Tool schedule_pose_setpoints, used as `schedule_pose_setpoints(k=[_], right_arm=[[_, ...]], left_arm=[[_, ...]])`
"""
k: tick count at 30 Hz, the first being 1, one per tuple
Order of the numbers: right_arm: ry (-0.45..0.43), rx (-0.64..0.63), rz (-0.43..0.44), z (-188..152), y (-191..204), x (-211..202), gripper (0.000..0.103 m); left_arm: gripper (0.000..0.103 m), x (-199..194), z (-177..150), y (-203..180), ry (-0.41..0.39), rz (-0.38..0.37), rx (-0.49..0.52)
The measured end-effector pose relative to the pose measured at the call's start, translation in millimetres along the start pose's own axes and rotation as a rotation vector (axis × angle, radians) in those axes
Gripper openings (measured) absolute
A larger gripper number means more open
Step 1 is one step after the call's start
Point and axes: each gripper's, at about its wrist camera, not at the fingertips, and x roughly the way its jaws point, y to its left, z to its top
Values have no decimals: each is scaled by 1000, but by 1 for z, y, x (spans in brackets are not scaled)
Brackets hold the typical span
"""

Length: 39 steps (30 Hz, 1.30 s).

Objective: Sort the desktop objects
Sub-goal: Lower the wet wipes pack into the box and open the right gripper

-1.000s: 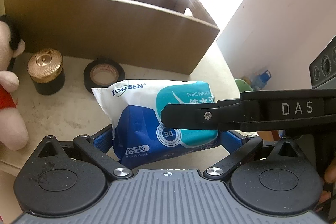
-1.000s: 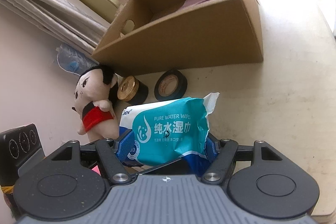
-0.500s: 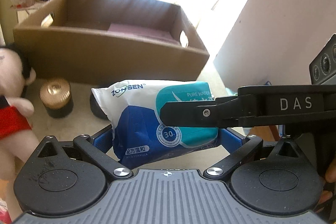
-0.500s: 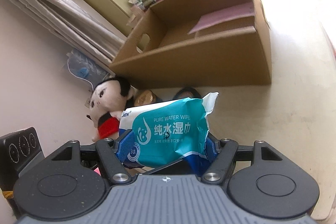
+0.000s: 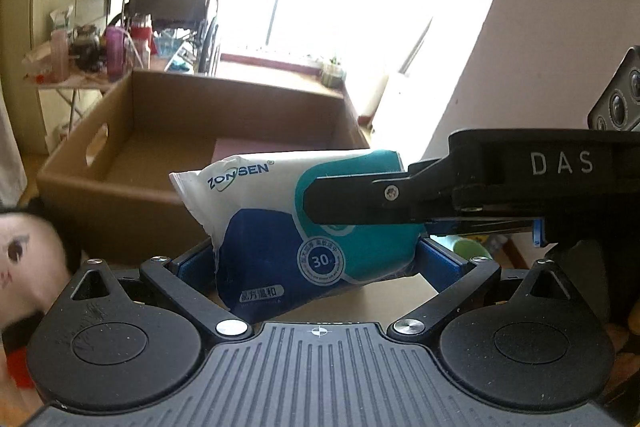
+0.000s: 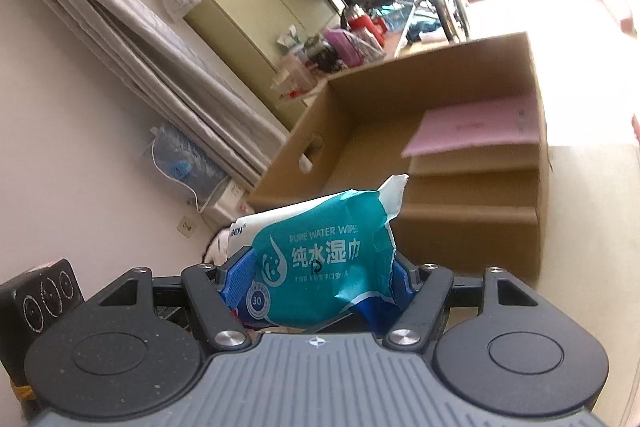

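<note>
I am gripping the wipes pack (image 5: 280, 223) between both my left gripper (image 5: 316, 259) and right gripper (image 6: 316, 279), keeping them level while carrying it toward the cardboard box (image 5: 120, 195) ahead.

Both wrist views close behind fingers, angled down; share wipes pack (image 5: 280, 219) (image 6: 320, 259), cardboard box (image 5: 168, 131) (image 6: 472, 219)

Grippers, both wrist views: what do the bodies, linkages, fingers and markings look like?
Both match: a grey ribbed body, two black round discs, black link bars with silver screws, and blue fingers. From the left wrist view, the right gripper shows side-on as a long black bar with white "DAS" lettering. A dark camera block with round lenses sits at the frame edge. No sleeves or cables are visible.
</note>
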Motion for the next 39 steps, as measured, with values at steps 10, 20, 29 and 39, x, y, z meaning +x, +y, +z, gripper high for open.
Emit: schedule_pose_setpoints(k=[10,20,29,39], right_arm=[[6,3,-21,53,-10,26,72],[88,55,-64,94,-45,68,72],[197,148,-175,100,-81,95,72],[266,135,-293,97,-84,96,93]], left_arm=[[102,40,33,16,28,-8,23],[102,101,62,38,152,-57,1],[101,153,60,55,318,-156,-66],[97,184,42,53,455,-197,-84]])
